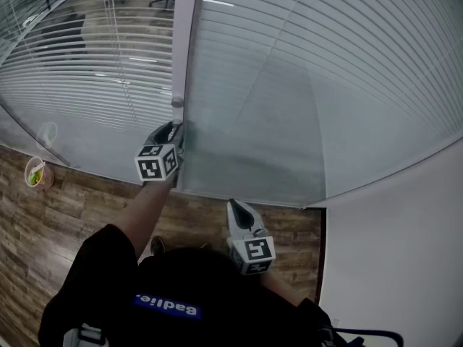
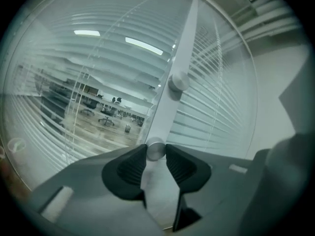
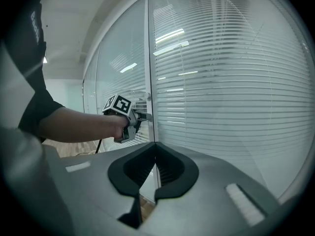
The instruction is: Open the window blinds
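Observation:
A white upright frame post (image 1: 187, 42) divides two glass panes with slatted blinds (image 1: 325, 71) behind them. Two round silver knobs sit on the post. My left gripper (image 1: 176, 129) is shut on the lower knob (image 2: 156, 149), whose sides both dark pads (image 2: 129, 167) press; in the left gripper view the gripper (image 2: 156, 155) looks up the post. The upper knob (image 2: 178, 82) is free. The left pane's slats (image 1: 87, 56) let an office show through. My right gripper (image 1: 239, 210) hangs back near my body, its jaws (image 3: 154, 147) shut on nothing, and it faces the left gripper (image 3: 143, 116).
A wood-pattern floor (image 1: 72, 208) runs along the foot of the glass. A small cup (image 1: 36, 172) with something green stands on it at the left. A plain white wall (image 1: 405, 251) meets the glass at the right.

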`<state>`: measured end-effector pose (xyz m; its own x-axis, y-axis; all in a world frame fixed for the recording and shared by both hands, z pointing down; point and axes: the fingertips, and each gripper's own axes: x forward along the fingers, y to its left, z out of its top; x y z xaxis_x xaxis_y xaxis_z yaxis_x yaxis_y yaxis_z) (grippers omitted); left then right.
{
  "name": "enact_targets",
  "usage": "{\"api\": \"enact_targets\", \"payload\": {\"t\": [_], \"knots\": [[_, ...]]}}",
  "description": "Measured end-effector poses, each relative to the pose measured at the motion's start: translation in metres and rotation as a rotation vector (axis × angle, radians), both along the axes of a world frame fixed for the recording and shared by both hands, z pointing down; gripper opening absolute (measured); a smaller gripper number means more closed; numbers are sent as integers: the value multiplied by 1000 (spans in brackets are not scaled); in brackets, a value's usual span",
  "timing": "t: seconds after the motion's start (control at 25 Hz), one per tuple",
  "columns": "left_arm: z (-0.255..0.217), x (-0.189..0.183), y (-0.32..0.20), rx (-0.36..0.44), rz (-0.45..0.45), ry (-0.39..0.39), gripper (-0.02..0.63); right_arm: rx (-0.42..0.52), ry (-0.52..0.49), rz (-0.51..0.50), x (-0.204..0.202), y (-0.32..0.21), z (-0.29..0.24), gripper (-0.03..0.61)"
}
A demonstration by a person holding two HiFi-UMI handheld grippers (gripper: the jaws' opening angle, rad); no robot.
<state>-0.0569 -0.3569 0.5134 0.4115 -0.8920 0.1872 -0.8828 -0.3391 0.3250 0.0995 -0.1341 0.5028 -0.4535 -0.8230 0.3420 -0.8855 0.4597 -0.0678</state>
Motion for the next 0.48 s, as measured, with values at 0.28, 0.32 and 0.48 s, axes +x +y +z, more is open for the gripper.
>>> {"api": "enact_targets", "payload": {"t": [0.28, 0.32, 0.48], "knots": [[0, -2, -1, -72, 1, 276, 123, 9, 44, 2, 1, -3, 0, 3], [0, -2, -1, -80, 2, 311, 123, 8, 41, 3, 1, -3, -1, 3], [0, -2, -1, -122, 4, 506, 123, -5, 26, -5, -3, -2, 0, 3]]}}
